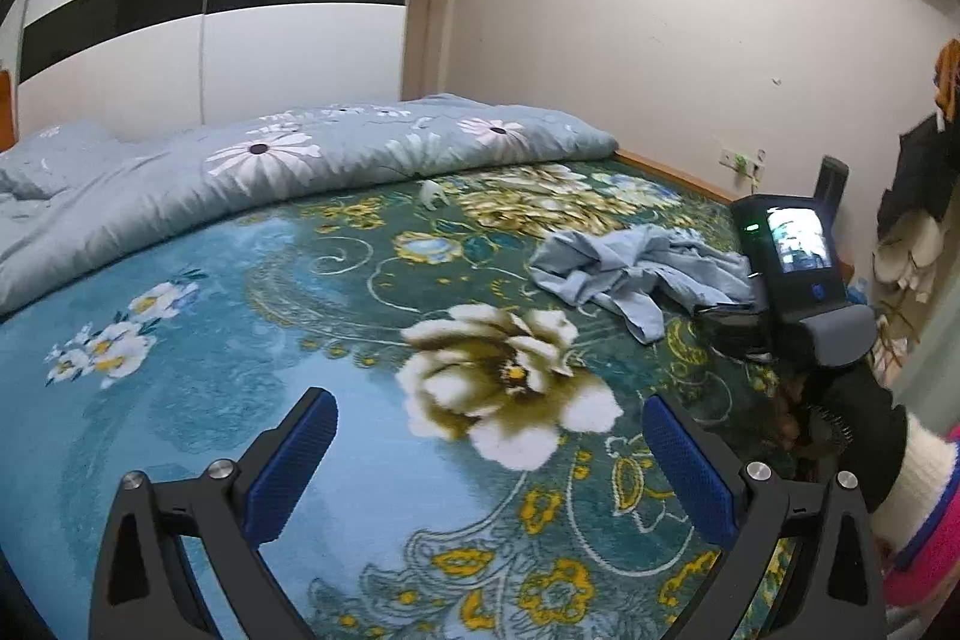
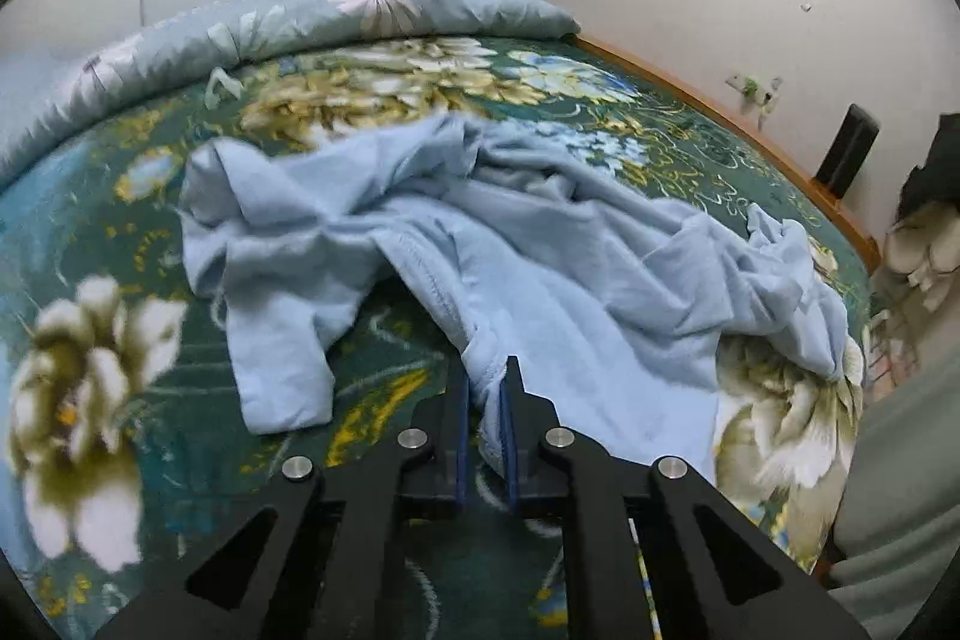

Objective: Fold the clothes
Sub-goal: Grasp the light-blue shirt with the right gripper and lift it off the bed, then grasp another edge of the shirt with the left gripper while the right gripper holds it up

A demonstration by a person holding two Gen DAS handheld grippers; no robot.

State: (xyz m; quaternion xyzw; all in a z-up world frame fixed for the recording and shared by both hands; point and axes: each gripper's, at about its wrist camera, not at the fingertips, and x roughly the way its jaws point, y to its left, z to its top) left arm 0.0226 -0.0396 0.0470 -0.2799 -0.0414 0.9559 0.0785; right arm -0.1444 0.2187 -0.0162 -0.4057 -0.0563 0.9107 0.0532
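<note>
A crumpled light blue garment (image 2: 540, 244) lies in a heap on the floral bedspread (image 2: 120, 232). My right gripper (image 2: 485, 376) is shut on the near hemmed edge of the garment, with cloth pinched between its blue pads. In the left wrist view the same garment (image 1: 636, 268) sits far to the right, with the right gripper's body and lit screen (image 1: 798, 244) at its right side. My left gripper (image 1: 489, 412) hangs open over bare bedspread, well short of the garment, with nothing between its fingers.
A pale blue daisy-print duvet (image 1: 288, 160) is bunched along the far side of the bed. The wooden bed edge (image 2: 720, 118) runs by the wall on the right. A small white object (image 1: 433, 196) lies near the duvet. A sleeve (image 1: 924, 496) shows at lower right.
</note>
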